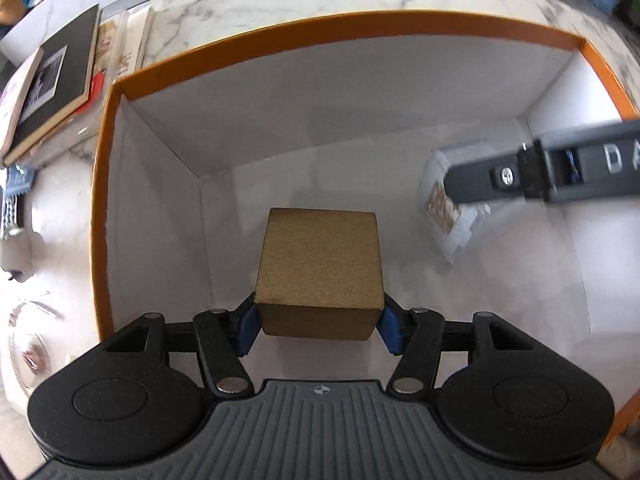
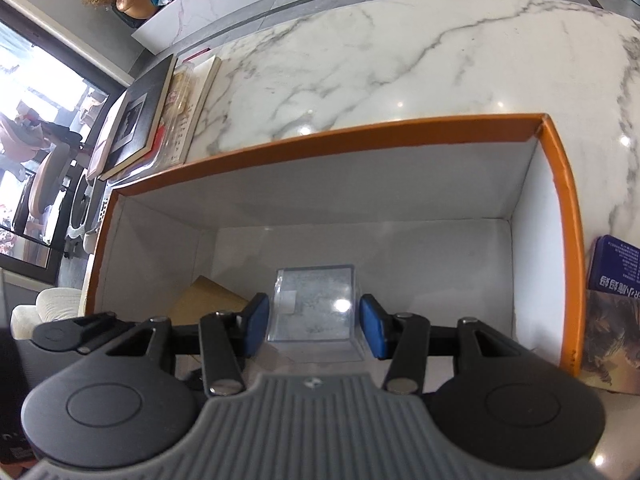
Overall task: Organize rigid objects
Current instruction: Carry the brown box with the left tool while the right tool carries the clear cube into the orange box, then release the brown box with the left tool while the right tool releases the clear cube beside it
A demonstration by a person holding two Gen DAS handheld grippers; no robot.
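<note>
Left claw (image 1: 319, 326): clamped on a gold-brown box (image 1: 318, 268), its blue pads (image 1: 247, 330) pressed against the box's two lower sides, pointing steeply down into an open carton.
Gold-brown box: held over the white floor of the carton, toward its left half; whether it touched the floor could not be told. From the right wrist view only a corner (image 2: 208, 300) showed behind the right claw's left finger.
Right claw (image 2: 314, 328): partly spread around a clear plastic case (image 2: 314, 308), blue pads (image 2: 374, 330) close at either side; the left pad looked to be against the case, while the right showed a slight gap, so a firm grip could not be told.
Clear plastic case: inside the carton, in its right half, seen blurred from the left wrist view (image 1: 448, 216) beneath the right claw's dark finger.
Carton (image 1: 320, 26): orange-rimmed, white inside, standing on the marble tabletop (image 2: 400, 52).
Far left: a stack of books (image 2: 132, 120) lay on the tabletop, just beyond the carton's left corner.
Right edge: a blue printed booklet (image 2: 616, 264) lay beside the carton's right wall.
</note>
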